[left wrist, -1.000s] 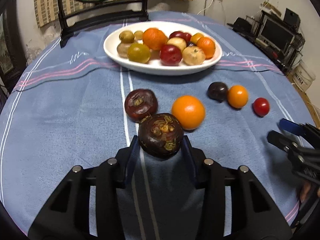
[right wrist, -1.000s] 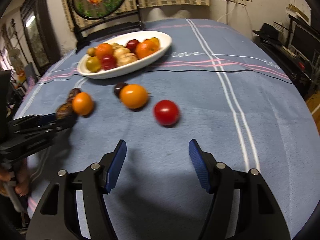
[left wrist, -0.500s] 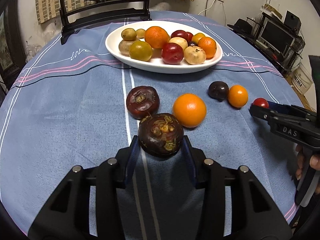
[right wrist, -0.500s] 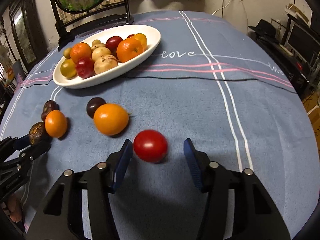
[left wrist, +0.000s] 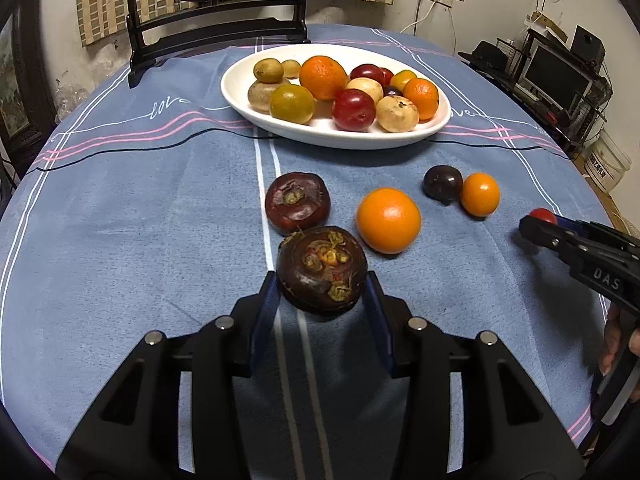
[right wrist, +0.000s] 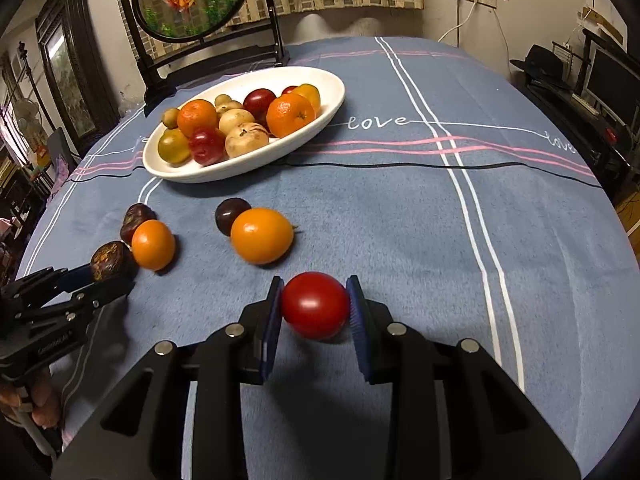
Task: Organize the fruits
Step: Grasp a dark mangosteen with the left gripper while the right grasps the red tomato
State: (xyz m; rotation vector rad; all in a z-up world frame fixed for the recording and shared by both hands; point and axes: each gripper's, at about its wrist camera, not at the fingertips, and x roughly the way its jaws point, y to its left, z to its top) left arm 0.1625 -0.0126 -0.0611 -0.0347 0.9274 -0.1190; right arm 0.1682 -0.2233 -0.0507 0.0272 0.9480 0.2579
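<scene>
I am holding my left gripper clamped on a dark purple mangosteen, its blue pads pressing against both sides of the fruit just above the blue tablecloth. Straight ahead of those fingers, nearly touching the held fruit, a second mangosteen is lying on the cloth, and just to the right of it a large orange is sitting. Further ahead and to the right, a small dark plum is resting against a small orange fruit.

I am closing my right gripper on a red tomato; the pads are pressing on both its sides, and it is sitting low over the cloth. Ahead of this gripper and slightly left, the small orange fruit and dark plum are lying together, and well off to the left my other gripper is showing with its mangosteen.

Beyond both grippers, at the far side of the table, a white oval plate is holding a heap of fruit: oranges, red plums, pale round fruits and greenish ones. Behind the plate a dark wooden stand with a round painted panel is standing at the table's edge.
</scene>
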